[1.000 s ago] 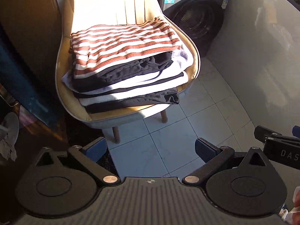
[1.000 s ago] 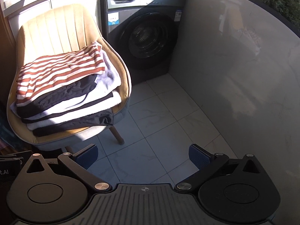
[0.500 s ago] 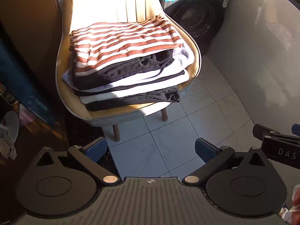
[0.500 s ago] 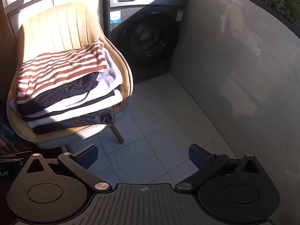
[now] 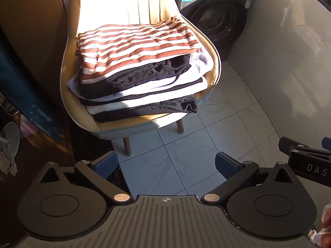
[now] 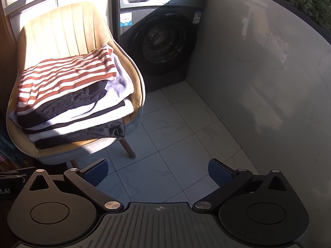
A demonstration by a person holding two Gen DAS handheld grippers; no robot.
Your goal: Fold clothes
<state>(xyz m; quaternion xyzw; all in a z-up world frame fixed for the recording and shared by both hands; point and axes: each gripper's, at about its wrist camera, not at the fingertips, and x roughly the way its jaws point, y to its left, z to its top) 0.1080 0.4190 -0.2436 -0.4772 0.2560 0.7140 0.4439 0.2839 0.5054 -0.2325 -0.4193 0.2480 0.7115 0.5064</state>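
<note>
Both of my tongs are spread wide and carry nothing: the left gripper point(image 5: 166, 164) and the right gripper point(image 6: 158, 170) hang over the pale floor tiles point(image 5: 186, 155), well short of the chair point(image 5: 216, 62). The clothes I am here for lie as a stack of folded clothes point(image 5: 140, 76) on the seat, a rust-and-white striped top point(image 5: 136, 47) uppermost, dark and white layers under it, and a black piece at the bottom whose corner point(image 5: 191, 106) slumps toward the seat's front edge. I judge the folding mostly finished, so the step in hand is either a last tidy or fetching another garment, and I see no loose one in either view. To do it well I would bring the left tongs in low toward the stack's near left edge and the right ones toward the sagging black corner, pinching only that one layer. Grabbing deep would drag the whole pile; cloth slides easily on cloth. The washing machine point(image 6: 163, 37) stands just beside the chair, clear of my path.
</note>
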